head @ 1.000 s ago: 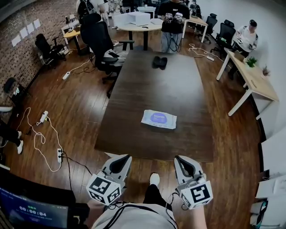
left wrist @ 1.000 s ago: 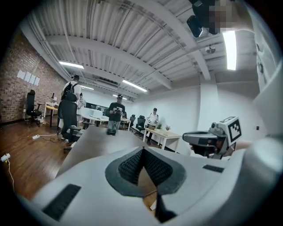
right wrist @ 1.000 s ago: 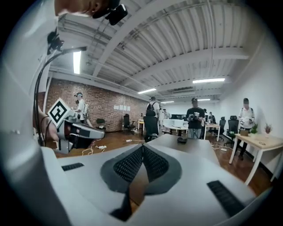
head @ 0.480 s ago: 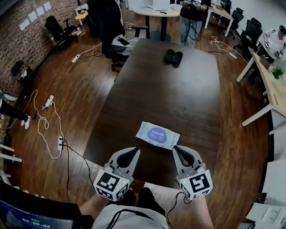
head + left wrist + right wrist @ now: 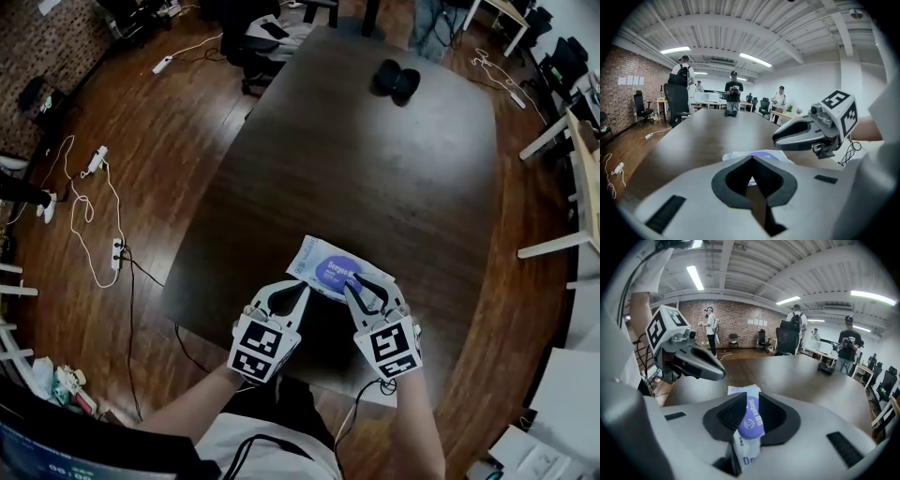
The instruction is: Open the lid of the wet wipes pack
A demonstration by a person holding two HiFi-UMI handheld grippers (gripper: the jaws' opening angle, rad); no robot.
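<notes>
The wet wipes pack, white with a round purple lid, lies flat near the front edge of the dark table. My right gripper hovers over the pack's near end. Its jaws are opening by a narrow gap, and the purple lid shows through that gap without being pinched. My left gripper sits just left of the pack with its tips together and nothing between them. In the left gripper view the pack peeks above the shut tips, and the right gripper hangs to the right.
A small black object rests at the table's far end. A power strip and white cables lie on the wooden floor at left. People and office chairs stand far behind the table.
Both grippers have moved forward and down from in front of the table edge to the pack. The view has tilted down, so the pack now lies right at their tips.
</notes>
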